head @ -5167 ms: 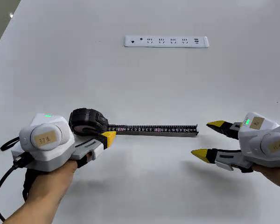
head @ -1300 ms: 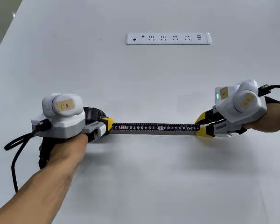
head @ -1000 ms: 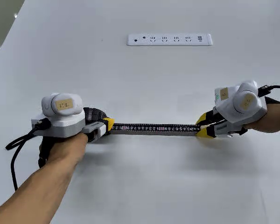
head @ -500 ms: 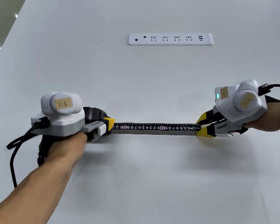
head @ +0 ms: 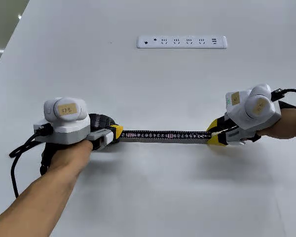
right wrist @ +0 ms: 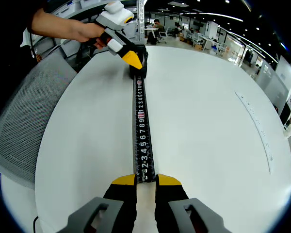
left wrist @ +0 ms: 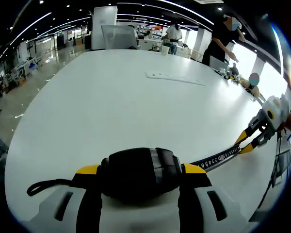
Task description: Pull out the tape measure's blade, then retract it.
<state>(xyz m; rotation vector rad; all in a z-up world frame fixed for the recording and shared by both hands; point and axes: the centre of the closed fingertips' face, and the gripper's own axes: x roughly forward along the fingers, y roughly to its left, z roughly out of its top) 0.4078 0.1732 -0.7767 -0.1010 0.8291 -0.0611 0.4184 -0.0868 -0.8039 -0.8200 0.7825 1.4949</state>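
A black tape measure case rests on the white table, and my left gripper is shut on it. Its dark numbered blade lies drawn out flat to the right. My right gripper is shut on the blade's tip. In the left gripper view the right gripper shows at the far end of the blade. In the right gripper view the left gripper sits at the case.
A white power strip lies at the table's far side. A black cable trails from the left gripper. A mesh chair stands beside the table, and people stand in the room beyond.
Since 5.2 s ago my right gripper has come in and shut on the blade's tip. Over the last second the grippers and the blade have held still.
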